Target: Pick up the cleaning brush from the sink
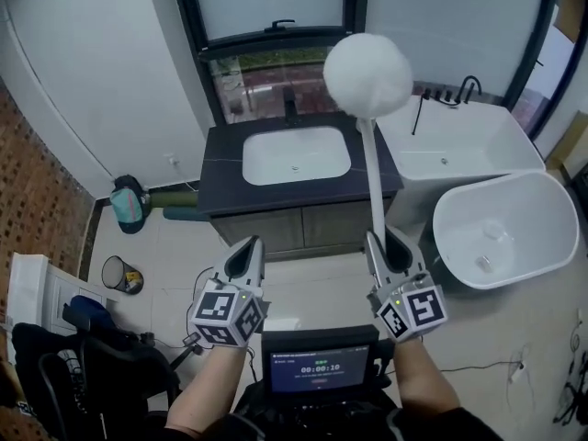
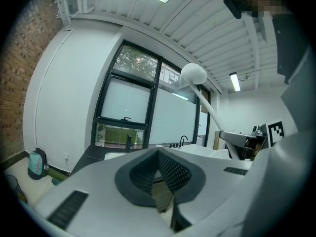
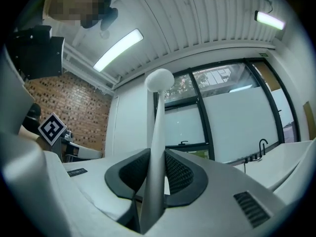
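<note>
Cleaning brush [image 1: 368,79] aloft, clear of sink [image 1: 276,161]

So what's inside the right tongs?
The right tongs are shut on the white handle of the cleaning brush, and its round fluffy head sticks up above them. The handle's bottom end is hidden down between the pads.

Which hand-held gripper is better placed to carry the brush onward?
Right. The right hand-held gripper clamps the brush handle, head up; the left hand-held gripper is shut, empty.
</note>
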Demonstrator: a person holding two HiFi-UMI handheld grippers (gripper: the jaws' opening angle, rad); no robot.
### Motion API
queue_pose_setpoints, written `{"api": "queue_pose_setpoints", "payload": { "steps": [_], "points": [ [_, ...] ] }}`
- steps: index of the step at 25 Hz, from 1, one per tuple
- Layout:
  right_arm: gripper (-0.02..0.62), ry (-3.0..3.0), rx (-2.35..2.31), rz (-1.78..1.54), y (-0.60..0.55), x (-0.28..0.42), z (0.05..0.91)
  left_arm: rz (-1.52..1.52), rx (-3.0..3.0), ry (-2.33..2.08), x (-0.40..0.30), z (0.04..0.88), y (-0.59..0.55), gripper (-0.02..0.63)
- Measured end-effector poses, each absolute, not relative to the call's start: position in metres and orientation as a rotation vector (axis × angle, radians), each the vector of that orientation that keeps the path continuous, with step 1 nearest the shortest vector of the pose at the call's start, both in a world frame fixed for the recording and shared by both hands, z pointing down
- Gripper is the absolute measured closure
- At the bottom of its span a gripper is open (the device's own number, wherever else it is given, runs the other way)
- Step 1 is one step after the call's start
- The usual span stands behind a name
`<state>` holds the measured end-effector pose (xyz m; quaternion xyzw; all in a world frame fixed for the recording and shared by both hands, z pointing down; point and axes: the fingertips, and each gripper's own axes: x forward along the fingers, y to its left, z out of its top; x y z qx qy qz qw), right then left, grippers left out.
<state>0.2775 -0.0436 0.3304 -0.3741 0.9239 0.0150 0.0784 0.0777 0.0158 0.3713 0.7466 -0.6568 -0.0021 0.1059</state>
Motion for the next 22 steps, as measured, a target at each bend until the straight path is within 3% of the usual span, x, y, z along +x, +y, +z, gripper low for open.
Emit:
{"api": "queue_pose_setpoints", "payload": {
  "steps": [22],
  "points": [
    [0.529,2.786,-1.164,0.063,-0.034,0.279,0.337,-0.05,2.175,-1.969,0.066,0.365,0.031,0.606]
  ]
}}
